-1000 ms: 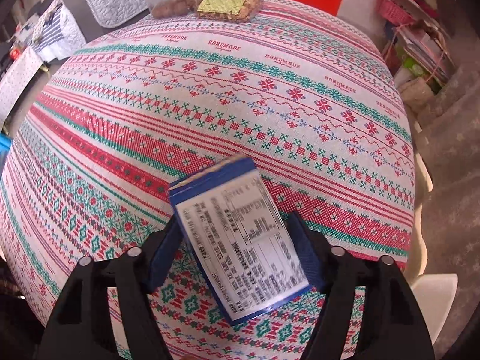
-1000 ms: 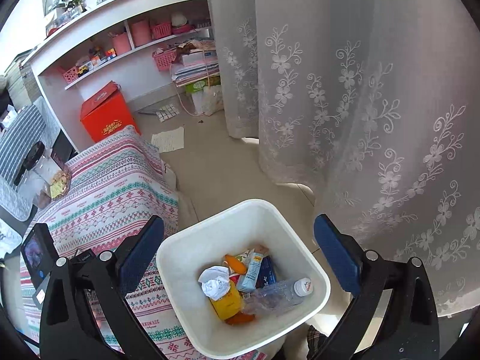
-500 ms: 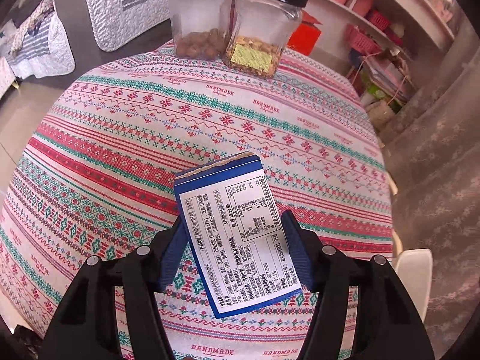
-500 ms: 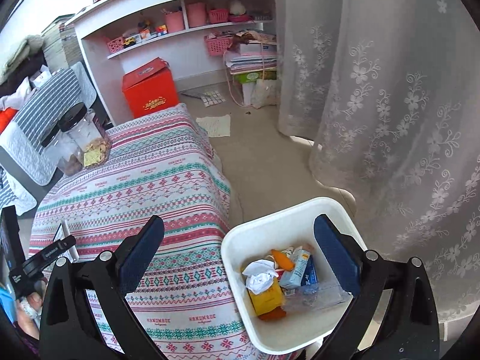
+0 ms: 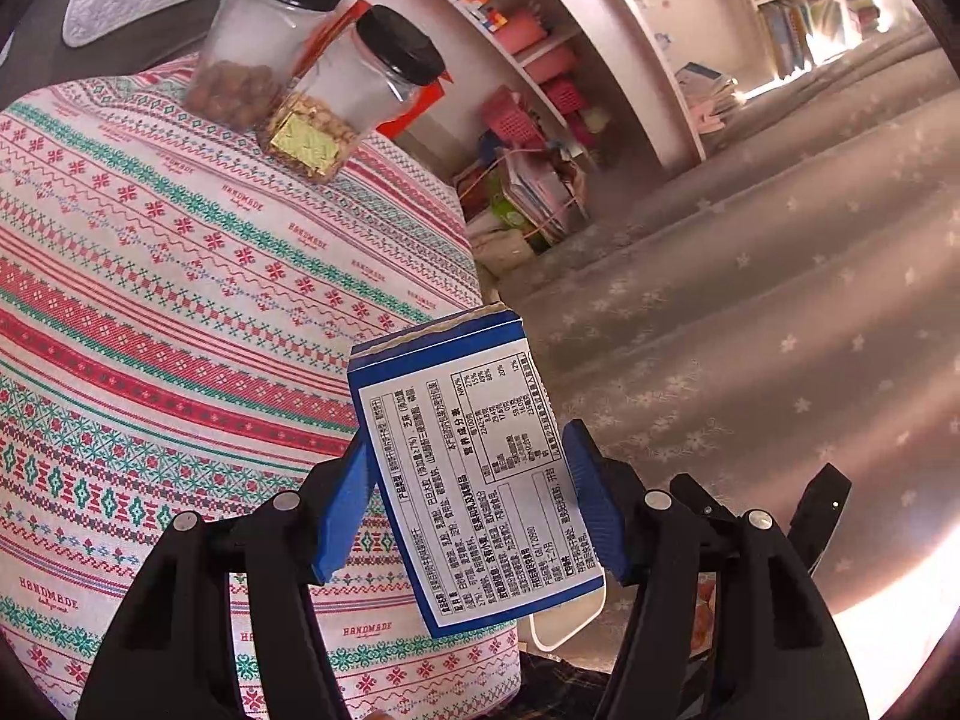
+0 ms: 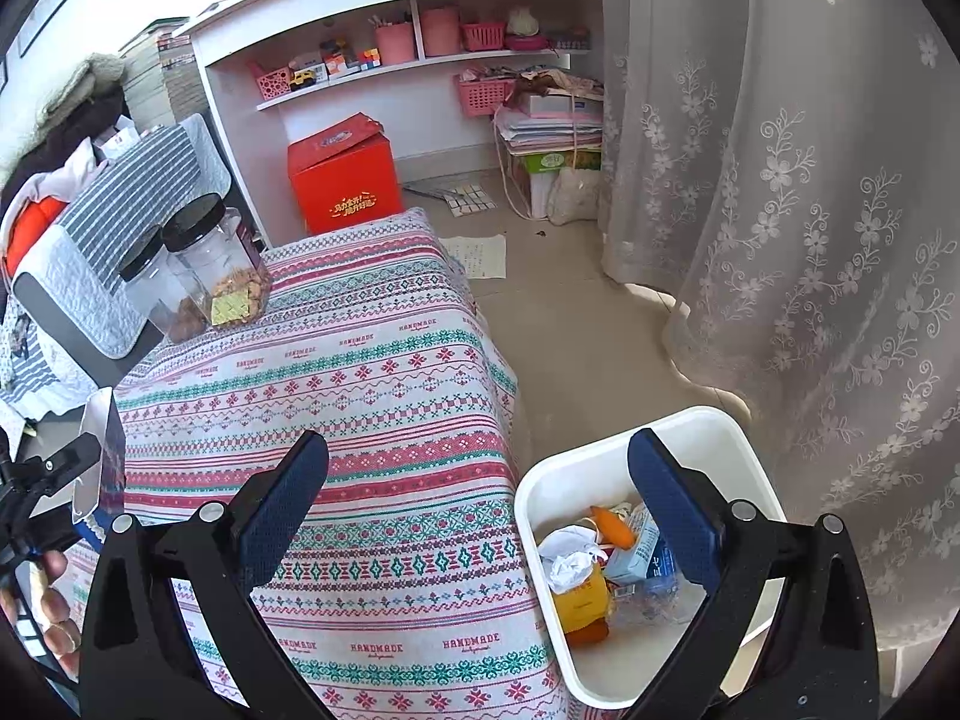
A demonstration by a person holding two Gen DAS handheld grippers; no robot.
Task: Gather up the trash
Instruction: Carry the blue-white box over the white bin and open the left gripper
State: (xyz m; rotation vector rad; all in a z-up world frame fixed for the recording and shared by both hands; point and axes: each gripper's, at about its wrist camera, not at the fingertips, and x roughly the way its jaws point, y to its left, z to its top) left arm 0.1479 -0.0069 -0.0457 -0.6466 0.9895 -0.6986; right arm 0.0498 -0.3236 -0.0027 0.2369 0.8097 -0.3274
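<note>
Left wrist view: my left tongs (image 5: 468, 498) are clenched on a blue-edged snack box (image 5: 474, 474), both blue pads pressing its long sides, the white nutrition panel facing the camera and the torn top end pointing away. The box hangs in the air above the near right corner of the bench (image 5: 180, 312) with its striped cross-stitch cloth. Two black-lidded jars (image 5: 312, 84) stand at the far end. Below the box a bit of white bin rim (image 5: 570, 624) peeks out, most of it hidden.

Right wrist view: my right tongs (image 6: 480, 516) stand wide and released, nothing between the pads. They look down over the bench edge and the white trash bin (image 6: 738, 438) on the floor just beside it, in front of the lace curtain (image 6: 810, 210). The bin already holds crumpled paper, a yellow packet, a small carton and a clear bottle. At the far left edge I can make out the box in the other tongs, edge-on.

I judge this to be the carry step: box picked, not yet dropped. Next I need to bring the left tongs across past the bench edge until the box is squarely over the bin mouth, then let go. The box is light and tilted, so I would release low and centred to keep it off the rim.
</note>
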